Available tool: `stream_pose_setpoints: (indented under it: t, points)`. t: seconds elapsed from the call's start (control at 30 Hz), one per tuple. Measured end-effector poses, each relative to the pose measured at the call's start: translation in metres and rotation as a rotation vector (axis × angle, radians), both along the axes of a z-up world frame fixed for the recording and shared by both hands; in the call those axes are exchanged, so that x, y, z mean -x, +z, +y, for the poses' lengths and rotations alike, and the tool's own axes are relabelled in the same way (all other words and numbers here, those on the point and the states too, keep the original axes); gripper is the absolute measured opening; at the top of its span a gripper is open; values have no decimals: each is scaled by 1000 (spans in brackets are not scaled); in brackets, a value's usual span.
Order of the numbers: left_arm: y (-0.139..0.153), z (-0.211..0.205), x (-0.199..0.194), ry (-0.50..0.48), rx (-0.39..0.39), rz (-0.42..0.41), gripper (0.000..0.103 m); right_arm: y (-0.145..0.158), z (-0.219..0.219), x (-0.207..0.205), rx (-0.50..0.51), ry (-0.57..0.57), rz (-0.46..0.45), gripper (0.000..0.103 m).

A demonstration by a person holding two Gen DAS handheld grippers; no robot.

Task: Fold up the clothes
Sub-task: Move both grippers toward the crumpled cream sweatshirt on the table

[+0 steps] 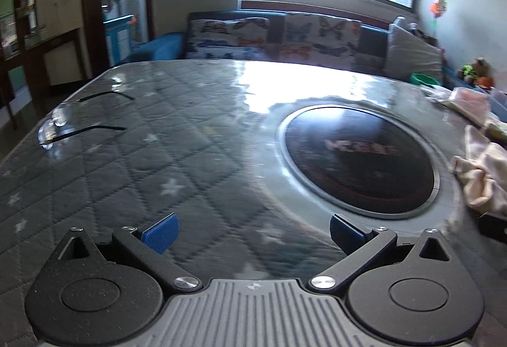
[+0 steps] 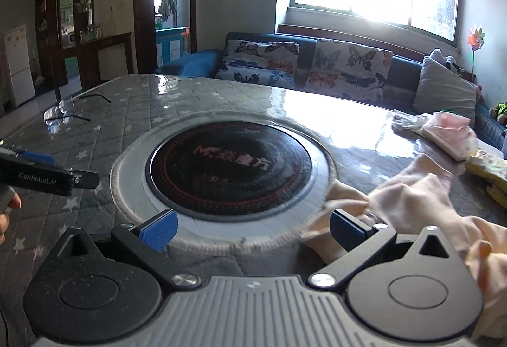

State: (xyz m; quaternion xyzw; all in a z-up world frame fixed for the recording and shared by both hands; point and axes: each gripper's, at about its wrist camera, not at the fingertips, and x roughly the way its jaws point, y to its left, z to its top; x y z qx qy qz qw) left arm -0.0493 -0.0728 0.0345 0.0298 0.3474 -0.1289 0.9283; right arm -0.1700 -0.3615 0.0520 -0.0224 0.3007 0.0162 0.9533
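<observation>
The right gripper (image 2: 253, 228) hangs low over the near edge of the counter (image 2: 196, 99), its fingers (image 2: 158, 233) spread wide and holding nothing; the right-hand pad sits at the rim of a crumpled pale-pink garment (image 2: 421, 204), so the pose reads as an approach to the cloth, not a grasp. The garment lies bunched and unfolded along the counter's right edge, one part spilling toward the near corner; crumpled as it is, it would fit cloth just pulled over for folding or cloth being shaken out. Left of it the round hob (image 2: 229, 168) is sunk into the counter's middle, which leaves little flat room there; the quilted stretch toward the left edge looks the better place to spread cloth.

The left gripper (image 1: 253, 231) is held level over that quilted stretch, fingers (image 1: 161, 233) likewise wide apart and empty, pointing toward the far edge; in the right wrist view it enters from the left edge with a hand (image 2: 8, 210) behind it.

Farther on, glasses (image 1: 63, 122) rest near the far left corner, clear of the work; a pile (image 2: 443, 131) of small clothes, some seemingly folded, sits at the far right edge.
</observation>
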Motion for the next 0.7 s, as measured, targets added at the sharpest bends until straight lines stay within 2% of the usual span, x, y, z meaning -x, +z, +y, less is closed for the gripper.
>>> stream_pose_setpoints:
  t: [0.7]
  points:
    - [6,-84,23,-204,-19,82,103,5,-59,66,-42,-194,21,103]
